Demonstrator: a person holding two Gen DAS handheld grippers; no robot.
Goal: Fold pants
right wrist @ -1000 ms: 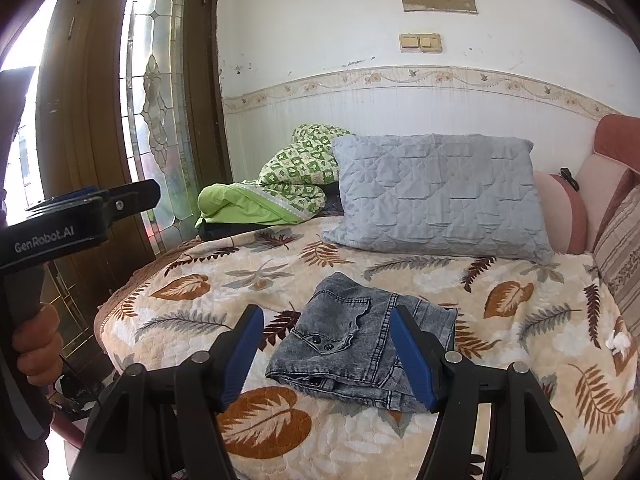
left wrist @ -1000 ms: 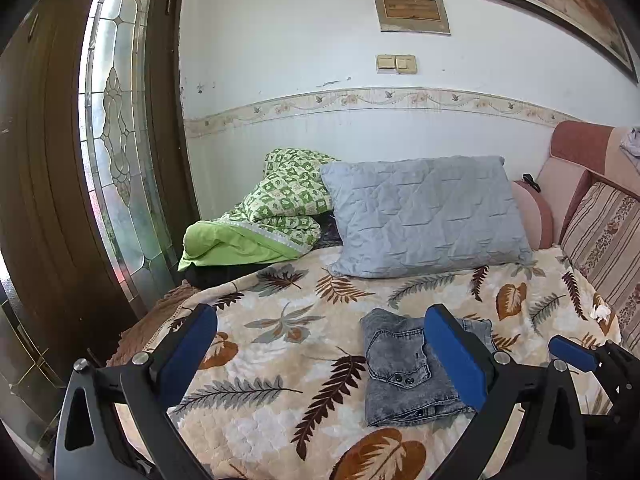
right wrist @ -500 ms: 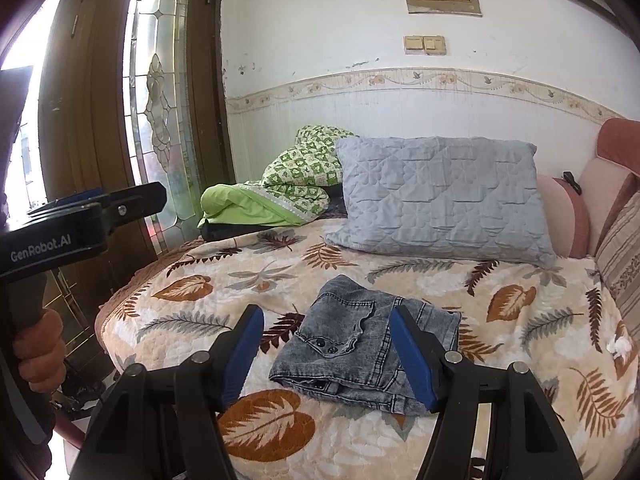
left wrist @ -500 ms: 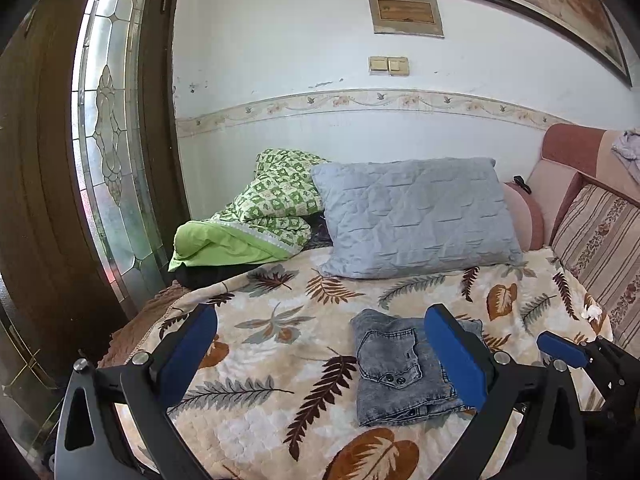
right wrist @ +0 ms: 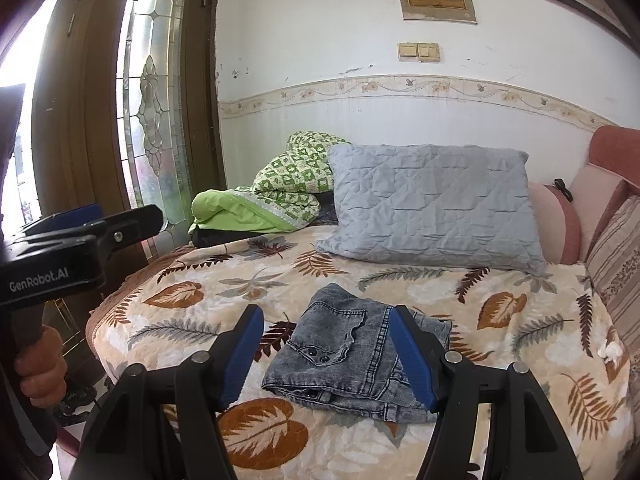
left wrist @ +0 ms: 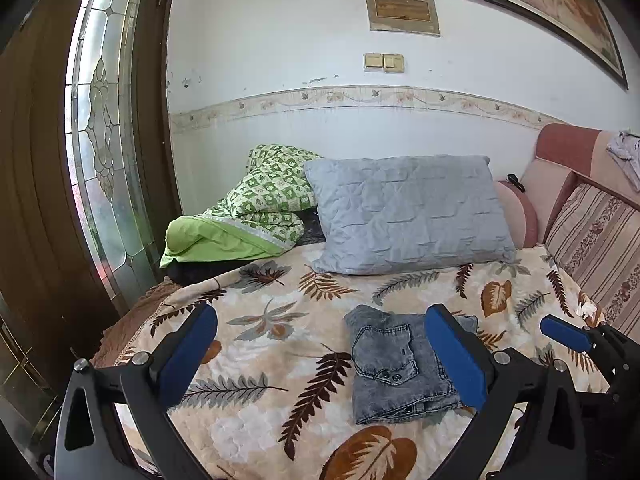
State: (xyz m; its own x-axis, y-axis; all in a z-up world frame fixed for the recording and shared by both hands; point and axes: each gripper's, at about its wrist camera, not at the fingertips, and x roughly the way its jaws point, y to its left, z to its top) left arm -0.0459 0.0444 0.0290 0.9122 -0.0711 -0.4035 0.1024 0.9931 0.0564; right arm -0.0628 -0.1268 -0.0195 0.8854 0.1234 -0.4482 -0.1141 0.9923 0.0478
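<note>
Grey acid-washed denim pants point(left wrist: 394, 364) point(right wrist: 352, 352) lie folded into a compact stack on the leaf-patterned bedspread point(left wrist: 260, 320) point(right wrist: 180, 296), a back pocket with two snaps facing up. My left gripper point(left wrist: 320, 354) hovers in front of the bed, open, with its blue pads wide apart and nothing between them. My right gripper point(right wrist: 326, 354) is also open and held back from the pants, which show between its pads without touching them. In the right wrist view a hand point(right wrist: 40, 364) holds the left tool at the far left.
A grey quilted pillow point(left wrist: 408, 212) point(right wrist: 432, 204) leans at the back of the bed. A green quilt point(left wrist: 248, 216) point(right wrist: 272, 200) is bunched beside it on the left. A wooden door with leaded glass point(left wrist: 104, 140) stands left; striped cushions point(left wrist: 596, 248) line the right edge.
Both views have shifted only slightly. The pants lie as before and both grippers stay open.
</note>
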